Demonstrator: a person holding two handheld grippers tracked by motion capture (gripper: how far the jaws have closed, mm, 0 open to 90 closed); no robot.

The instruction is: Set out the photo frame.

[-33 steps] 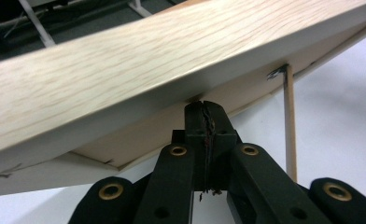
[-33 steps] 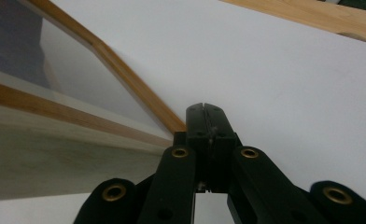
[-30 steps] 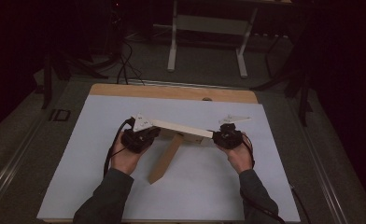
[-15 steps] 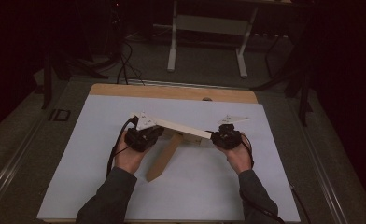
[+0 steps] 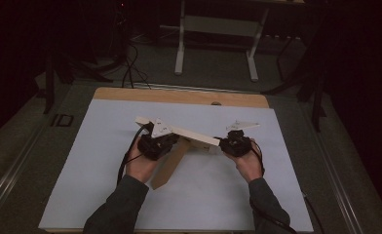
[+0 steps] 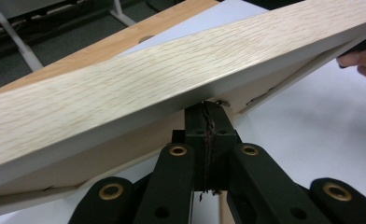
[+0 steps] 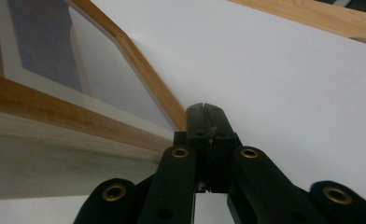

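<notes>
While both forearms reach in from tabletop's near edge, left gripper and right gripper flank wooden picture frame, lifted near centre. Both jaw pairs pressed together; grip on frame probable, unclear.

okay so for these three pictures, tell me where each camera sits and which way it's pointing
High view: above the person's side of the table, looking forward and down; both forearms and hands enter from the bottom, left gripper and right gripper at a pale wooden frame.
Left gripper view: on the left gripper, looking along its closed jaws at the frame's pale edge.
Right gripper view: on the right gripper, jaws closed, facing the frame's corner.
Shared: all three show the frame.
</notes>
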